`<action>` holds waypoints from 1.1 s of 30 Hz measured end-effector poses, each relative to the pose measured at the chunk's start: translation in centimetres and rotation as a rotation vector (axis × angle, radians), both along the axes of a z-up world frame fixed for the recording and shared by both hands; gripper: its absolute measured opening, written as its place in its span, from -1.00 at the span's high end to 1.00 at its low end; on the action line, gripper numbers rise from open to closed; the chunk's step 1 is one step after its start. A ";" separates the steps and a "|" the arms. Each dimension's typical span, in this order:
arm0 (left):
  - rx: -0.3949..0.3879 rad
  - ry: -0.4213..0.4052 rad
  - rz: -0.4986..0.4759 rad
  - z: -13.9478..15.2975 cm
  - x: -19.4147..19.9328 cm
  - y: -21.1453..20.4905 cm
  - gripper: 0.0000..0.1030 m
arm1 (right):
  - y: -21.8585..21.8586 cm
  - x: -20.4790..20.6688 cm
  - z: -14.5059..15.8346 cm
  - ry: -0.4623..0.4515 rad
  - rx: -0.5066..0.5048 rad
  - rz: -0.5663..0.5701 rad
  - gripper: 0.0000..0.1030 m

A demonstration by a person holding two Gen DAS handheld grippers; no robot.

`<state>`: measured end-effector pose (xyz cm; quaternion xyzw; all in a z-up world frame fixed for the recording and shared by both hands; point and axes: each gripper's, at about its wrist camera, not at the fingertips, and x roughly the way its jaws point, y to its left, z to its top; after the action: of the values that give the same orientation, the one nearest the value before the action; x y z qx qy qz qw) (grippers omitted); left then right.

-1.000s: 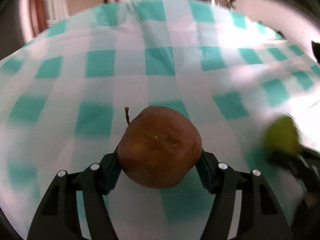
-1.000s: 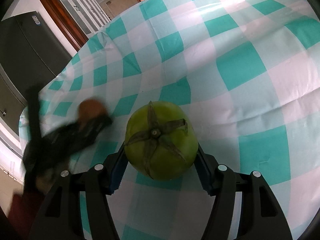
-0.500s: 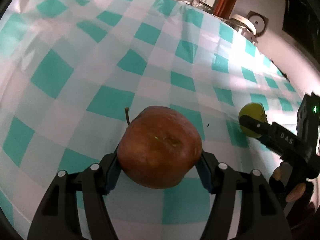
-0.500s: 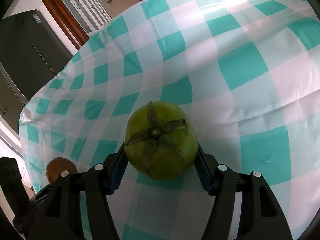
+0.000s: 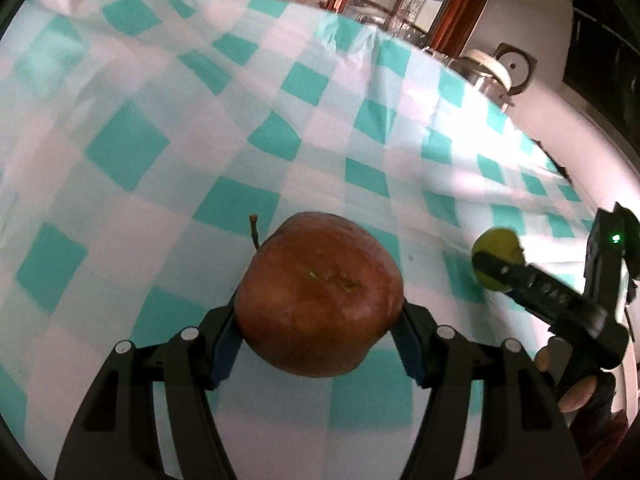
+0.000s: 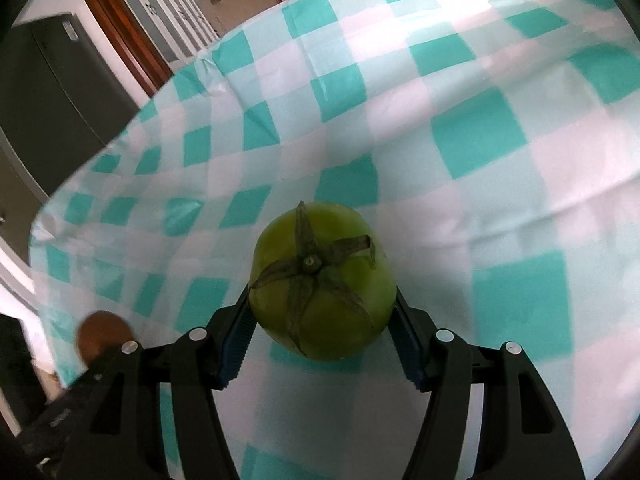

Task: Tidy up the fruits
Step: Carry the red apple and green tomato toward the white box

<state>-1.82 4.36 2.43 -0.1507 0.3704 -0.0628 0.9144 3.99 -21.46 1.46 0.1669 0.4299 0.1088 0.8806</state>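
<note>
Two fruits are in play, one to each gripper, above a table covered by one tablecloth (image 5: 132, 148) checked in teal, white and pale pink.

Left gripper (image 5: 318, 342): its two black fingers, faced with blue pads (image 5: 224, 354), are closed about halfway and press on either flank of one red-brown apple (image 5: 320, 296). The apple is clear of the cloth. Its single thin stem (image 5: 253, 229) rises from the upper left shoulder and points up and away from the camera, so the stem axis runs roughly along the line of the fingers, tilted a little to the left. The skin is dull and slightly wrinkled, with a small scar near the middle.

Right gripper (image 6: 322, 340): likewise about half closed, its ribbed blue pads (image 6: 236, 340) clamp one green tomato (image 6: 322, 288) at its widest part. The tomato also hangs above the cloth. Its calyx (image 6: 308, 264), five dry sepals spread as a star, faces the camera and slightly upward; the stem axis therefore points back towards the gripper body, not down to the table.

Cross views: from the left wrist the right gripper (image 5: 486, 270) appears at the right edge, carrying the same green tomato (image 5: 498, 246), with part of the person's hand (image 5: 576, 394) on its handle below. From the right wrist the apple (image 6: 104, 336) shows as a blurred brown disc at the lower left edge, beyond the corner of the table.

Beyond the far table edge stand one glass jar with a white lid (image 5: 486, 72) and a dark refrigerator (image 6: 52, 96).
</note>
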 end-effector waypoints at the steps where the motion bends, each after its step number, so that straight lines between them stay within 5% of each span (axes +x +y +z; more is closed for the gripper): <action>1: 0.009 -0.018 -0.007 0.5 -1.7 0.1 -0.27 | 0.4 -1.4 0.3 -0.010 0.007 0.016 -0.19; 10: 0.109 -0.046 0.033 0.8 -14.2 3.8 -0.27 | 6.2 -15.1 1.9 -0.067 0.008 0.151 -0.19; 23: 0.216 -0.097 0.140 -0.4 -25.9 11.7 -0.27 | 18.3 -21.2 2.9 -0.106 -0.095 0.451 -0.19; 33: 0.179 -0.096 0.281 -1.2 -32.5 18.0 -0.28 | 26.5 -27.1 3.8 -0.189 -0.178 0.737 -0.19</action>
<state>-34.35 22.37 1.25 -0.1160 0.3056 0.0918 0.9406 -23.06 5.03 5.27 -0.0864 0.3857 0.3948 0.8294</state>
